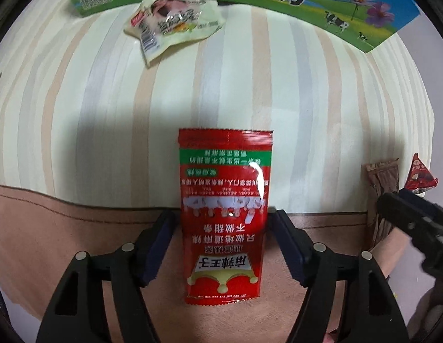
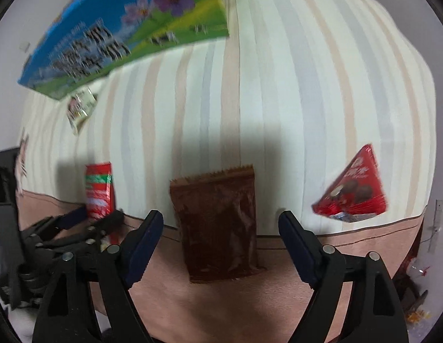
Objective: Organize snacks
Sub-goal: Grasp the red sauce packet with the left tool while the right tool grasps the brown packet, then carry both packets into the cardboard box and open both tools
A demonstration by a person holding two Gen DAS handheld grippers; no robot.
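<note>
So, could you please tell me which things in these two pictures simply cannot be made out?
- Left wrist view: the blue-and-green cardboard milk box is cut off by the top edge.
- Left wrist view: the dark brown foil packet is partly hidden behind the right gripper.
- Right wrist view: print on the pale snack pouch is blurred and too small.
- Right wrist view: the red rectangular sachet's lower end is hidden by the left gripper.

Both tools [image 1: 223, 223] [image 2: 221, 223] — jaws spread wide

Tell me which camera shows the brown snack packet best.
The right wrist view: the brown snack packet lies whole and centered between the open fingers of the right gripper, though slightly blurred. The left wrist view shows only a distorted sliver at its right edge, partly hidden behind the right gripper.
</note>
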